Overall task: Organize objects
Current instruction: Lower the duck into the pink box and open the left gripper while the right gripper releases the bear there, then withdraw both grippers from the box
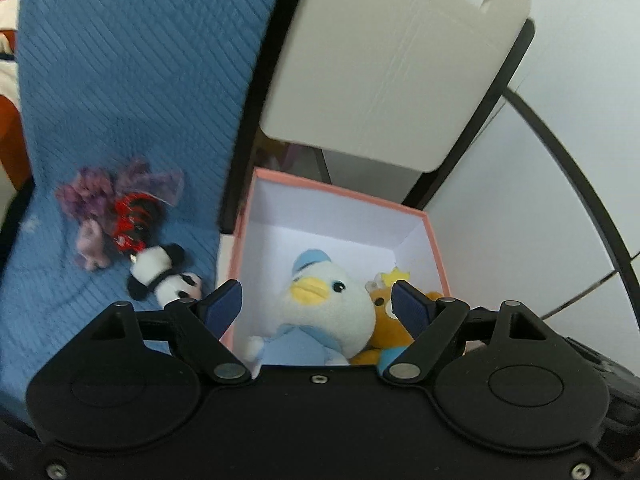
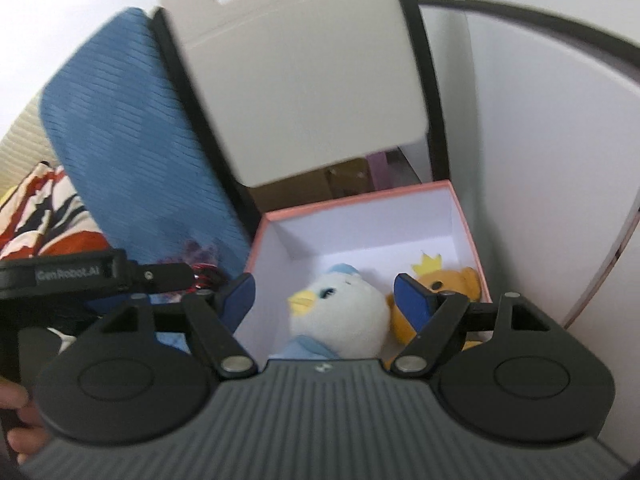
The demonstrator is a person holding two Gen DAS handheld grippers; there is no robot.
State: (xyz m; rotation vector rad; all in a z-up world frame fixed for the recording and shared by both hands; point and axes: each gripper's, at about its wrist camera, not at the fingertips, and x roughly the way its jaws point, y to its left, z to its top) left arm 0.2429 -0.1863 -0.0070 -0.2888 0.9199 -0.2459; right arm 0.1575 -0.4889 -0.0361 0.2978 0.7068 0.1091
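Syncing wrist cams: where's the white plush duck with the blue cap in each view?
Left wrist: white plush duck with blue cap at lower centre, inside the pink-rimmed white box, between the open gripper's fingers.
Right wrist: same duck at lower centre, in the box's near left part.
Shared landmark: orange plush with yellow crown, right of the duck.
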